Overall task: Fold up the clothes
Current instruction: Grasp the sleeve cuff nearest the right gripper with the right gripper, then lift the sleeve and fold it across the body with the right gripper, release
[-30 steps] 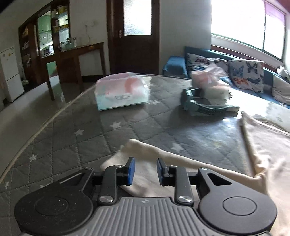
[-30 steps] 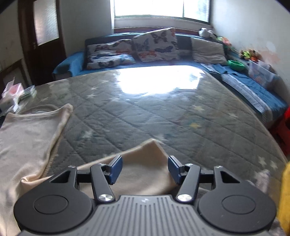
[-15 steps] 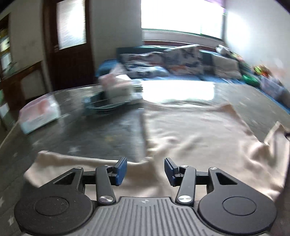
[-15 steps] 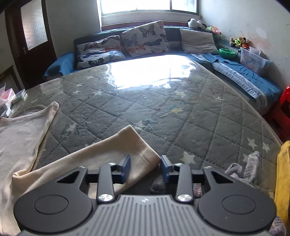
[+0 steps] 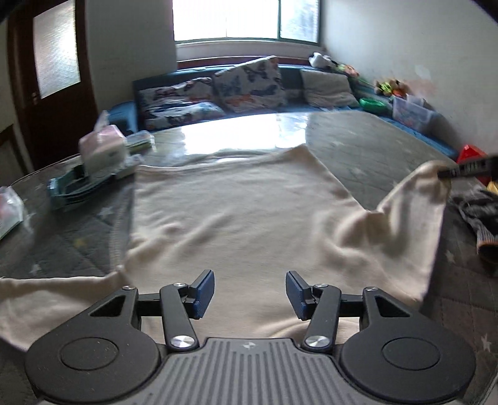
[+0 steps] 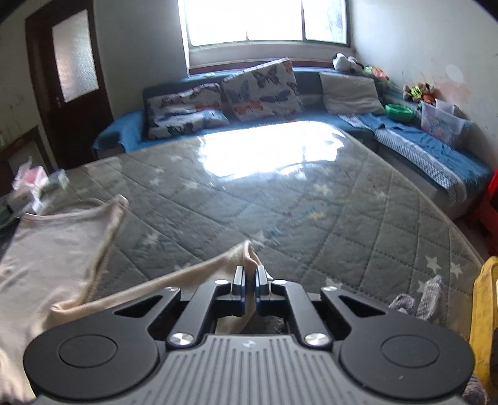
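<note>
**Cream top spread on table, right sleeve pinched and lifted**

Cream top (image 5: 236,215) spread flat across the quilted grey star-print table (image 6: 311,202), hem toward the far side, some creases through the middle. Left sleeve (image 5: 40,299) laid out flat toward the near left edge. Right sleeve (image 5: 414,218) raised off the surface, its cuff pinched at the tip and the cloth hanging in a slack fold below.

Right gripper (image 6: 249,277) closed tight on that cuff, a nub of cream fabric poking up between the blue pads and more trailing beneath the fingers (image 6: 238,278). Same gripper seen from the left camera as a dark bar at the right edge (image 5: 467,168), touching the sleeve tip.

Left gripper (image 5: 250,293) hovering over the near part of the top, fingers (image 5: 204,293) spread wide, nothing between them.

Beyond the top, on the table's left side: a tissue pack (image 5: 102,149) sitting on a stack of books (image 5: 81,183). Grey garment (image 5: 479,218) crumpled near the right edge, beside the raised sleeve. Yellow object (image 6: 484,311) at the near right, identity unclear. Blue sofa (image 6: 420,146) with butterfly cushions (image 6: 261,90) behind, under a bright window (image 6: 264,21); dark door (image 6: 71,81) on the left.
</note>
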The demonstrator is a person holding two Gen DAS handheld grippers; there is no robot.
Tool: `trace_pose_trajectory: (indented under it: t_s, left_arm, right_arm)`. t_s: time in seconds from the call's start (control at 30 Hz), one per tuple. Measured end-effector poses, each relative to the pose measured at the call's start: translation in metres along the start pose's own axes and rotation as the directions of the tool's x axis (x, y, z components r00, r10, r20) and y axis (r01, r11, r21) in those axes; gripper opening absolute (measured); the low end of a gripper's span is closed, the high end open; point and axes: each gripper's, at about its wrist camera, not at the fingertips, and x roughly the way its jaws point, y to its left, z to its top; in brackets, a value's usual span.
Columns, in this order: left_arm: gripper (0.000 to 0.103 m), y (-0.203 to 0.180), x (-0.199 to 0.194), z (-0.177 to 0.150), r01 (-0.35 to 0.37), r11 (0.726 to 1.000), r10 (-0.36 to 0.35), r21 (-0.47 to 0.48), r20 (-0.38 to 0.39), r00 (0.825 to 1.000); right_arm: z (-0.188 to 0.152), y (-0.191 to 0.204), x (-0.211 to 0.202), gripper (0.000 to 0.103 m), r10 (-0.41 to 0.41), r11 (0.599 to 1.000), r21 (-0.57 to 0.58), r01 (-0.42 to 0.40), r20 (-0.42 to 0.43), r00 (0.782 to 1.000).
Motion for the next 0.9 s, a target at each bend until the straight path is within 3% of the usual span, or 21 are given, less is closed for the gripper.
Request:
trace_pose_trajectory:
  t_s: [0.23, 0.47, 0.63, 0.9]
  left_arm:
    - [0.057, -0.016, 0.007, -0.012, 0.022, 0.999, -0.021, 0.049, -0.027, 0.999]
    - [0.061, 0.002, -0.012, -0.019, 0.0, 1.0, 0.0, 0.015, 0.002, 1.0]
    - [0.067, 0.023, -0.028, -0.029, -0.032, 0.999, 0.033, -0.037, 0.026, 0.999]
    - [0.068, 0.049, -0.044, -0.047, -0.074, 0.991, 0.078, -0.108, 0.034, 0.996]
  right_arm:
    - [0.014, 0.034, -0.044, 0.005, 0.136, 0.989, -0.072, -0.131, 0.061, 0.989]
    - [0.027, 0.095, -0.082, 0.005, 0.329, 0.931, -0.188, -0.312, 0.068, 0.942]
    - [0.027, 0.156, -0.09, 0.005, 0.454, 0.857, -0.278, -0.434, 0.007, 0.891]
    - [0.0, 0.238, -0.064, 0.005, 0.529, 0.778, -0.324, -0.538, -0.126, 0.84]
